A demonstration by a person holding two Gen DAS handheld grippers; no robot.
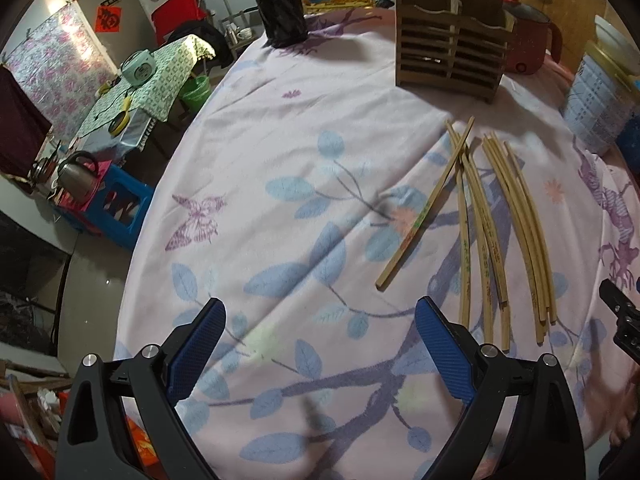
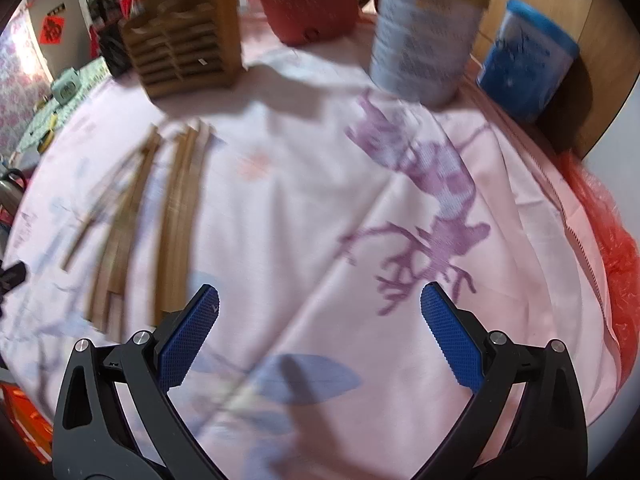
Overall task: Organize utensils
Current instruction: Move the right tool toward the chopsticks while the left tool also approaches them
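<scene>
Several wooden chopsticks (image 1: 492,224) lie loose on the pink floral tablecloth (image 1: 300,140), one (image 1: 426,204) slanted apart to the left of the rest. A wooden slatted utensil holder (image 1: 450,46) stands upright at the far side. My left gripper (image 1: 320,320) is open and empty, hovering above the cloth left of the chopsticks' near ends. My right gripper (image 2: 320,308) is open and empty above the cloth; the chopsticks (image 2: 176,220) lie to its left, blurred, and the holder (image 2: 184,40) stands far left.
A red electric pot (image 2: 316,4), a tall white tin (image 2: 428,36) and a blue tub (image 2: 528,60) stand along the far right. A black cup (image 1: 282,16) stands far left of the holder. The table's edge drops off at the left, by a blue stool (image 1: 116,208).
</scene>
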